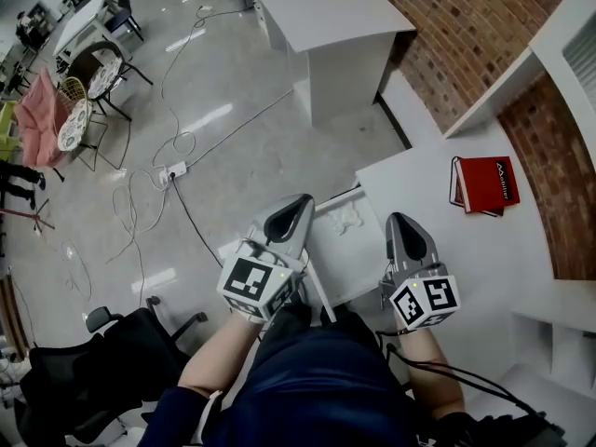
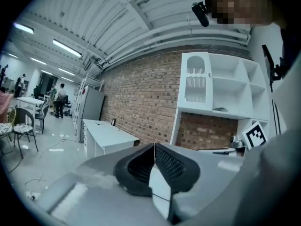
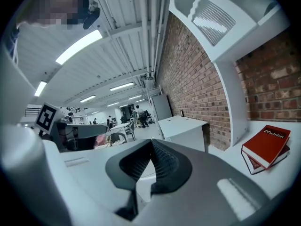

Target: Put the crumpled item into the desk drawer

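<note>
Head view: a white drawer stands pulled out from the white worktop in the centre of the frame. A white crumpled item lies inside it, near the drawer's upper edge. The left tongs hang over the drawer's left rim, just beside the crumpled item but not touching it. The right tongs sit at the drawer's right side, over the edge of the worktop. A red book lies on the worktop at centre right, well apart from both.

Left gripper view: the left tongs are closed pad against pad in the lower centre, with nothing between them. Beyond them are only a brick wall and white shelving.

Right gripper view: the right tongs are likewise closed and empty. The red book shows at the right edge.

Judging from how things lie, the main part of the task looks done: the crumpled item rests in the drawer and neither pair of tongs holds it. What seems left, if anything, is to push the open drawer shut, though the task sentence does not ask for that outright.
</note>
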`<state>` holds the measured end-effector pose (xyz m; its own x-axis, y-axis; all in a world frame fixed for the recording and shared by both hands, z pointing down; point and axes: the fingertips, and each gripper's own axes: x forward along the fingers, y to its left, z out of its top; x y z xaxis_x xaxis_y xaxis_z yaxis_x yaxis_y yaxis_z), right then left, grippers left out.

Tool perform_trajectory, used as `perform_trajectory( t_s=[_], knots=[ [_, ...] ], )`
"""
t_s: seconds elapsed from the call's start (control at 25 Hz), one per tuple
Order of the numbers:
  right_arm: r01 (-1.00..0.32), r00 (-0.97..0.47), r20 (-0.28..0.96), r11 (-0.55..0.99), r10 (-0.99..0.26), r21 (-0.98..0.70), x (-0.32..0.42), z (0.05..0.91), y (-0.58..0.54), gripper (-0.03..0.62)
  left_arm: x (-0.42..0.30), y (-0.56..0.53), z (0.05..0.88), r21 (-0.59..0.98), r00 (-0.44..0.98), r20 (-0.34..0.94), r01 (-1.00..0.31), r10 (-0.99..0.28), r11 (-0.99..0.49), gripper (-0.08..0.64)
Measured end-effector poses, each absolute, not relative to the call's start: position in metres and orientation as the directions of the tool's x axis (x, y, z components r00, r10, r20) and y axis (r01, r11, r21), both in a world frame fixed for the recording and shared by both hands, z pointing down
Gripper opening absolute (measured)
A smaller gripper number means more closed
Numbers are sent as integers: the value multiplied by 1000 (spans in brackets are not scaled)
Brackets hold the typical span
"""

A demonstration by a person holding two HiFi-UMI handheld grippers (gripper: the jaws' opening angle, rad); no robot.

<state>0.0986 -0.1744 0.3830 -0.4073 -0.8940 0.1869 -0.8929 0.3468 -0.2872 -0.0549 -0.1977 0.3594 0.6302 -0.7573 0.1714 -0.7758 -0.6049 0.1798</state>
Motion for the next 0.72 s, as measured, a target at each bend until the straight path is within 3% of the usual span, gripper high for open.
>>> perform_trajectory(
  t_s=[0.72],
  knots=[
    [-906, -405, 48, 395, -913, -152, 88, 305, -183, 2, -90, -192, 283, 125, 557, 8, -824, -830, -552, 2]
  ],
)
